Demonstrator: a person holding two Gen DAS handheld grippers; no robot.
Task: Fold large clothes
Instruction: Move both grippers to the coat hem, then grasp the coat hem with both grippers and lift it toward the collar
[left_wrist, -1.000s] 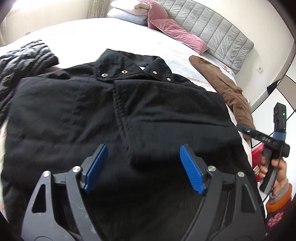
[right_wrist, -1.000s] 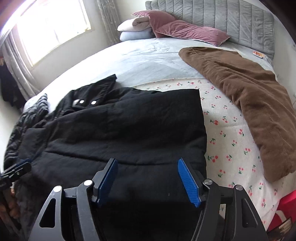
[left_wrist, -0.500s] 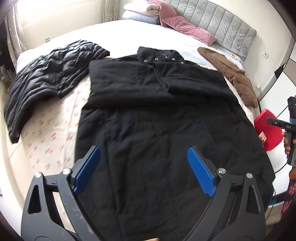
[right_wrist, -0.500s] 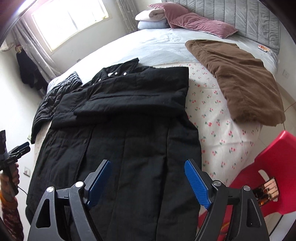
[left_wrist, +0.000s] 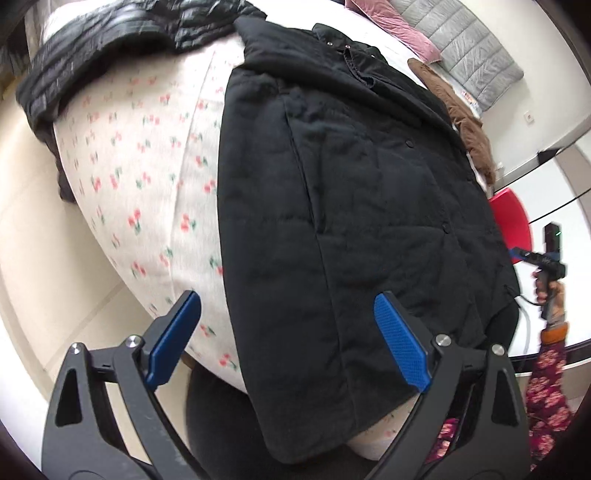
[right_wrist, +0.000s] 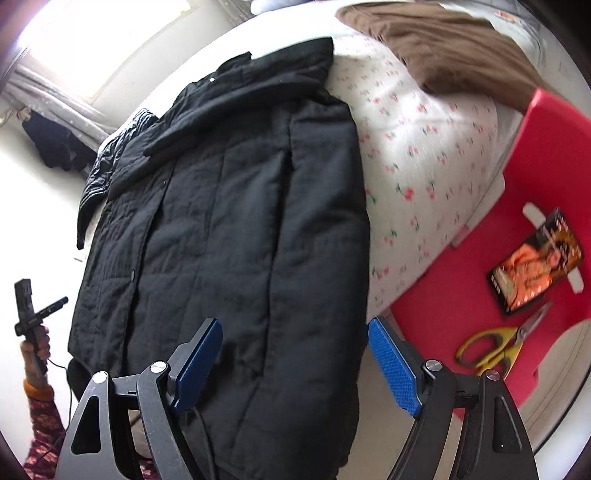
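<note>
A long black padded coat (left_wrist: 351, 206) lies flat on the bed, sleeves folded across its chest, its hem hanging over the bed's foot edge; it also shows in the right wrist view (right_wrist: 236, 221). My left gripper (left_wrist: 288, 339) is open and empty, hovering above the coat's lower left hem corner. My right gripper (right_wrist: 295, 362) is open and empty, above the coat's lower right hem. The other gripper shows at the edge of each view: the right one (left_wrist: 550, 254) and the left one (right_wrist: 33, 314).
The cherry-print sheet (left_wrist: 147, 177) covers the bed. A shiny black quilted jacket (left_wrist: 110, 40) lies at the left, a brown garment (right_wrist: 450, 51) at the right. A red plastic stool (right_wrist: 517, 229) beside the bed holds yellow scissors (right_wrist: 495, 347) and a packet (right_wrist: 535, 266).
Both grippers have pulled back from the coat's chest to its hem at the foot of the bed and dropped lower. Both stayed open and empty.
</note>
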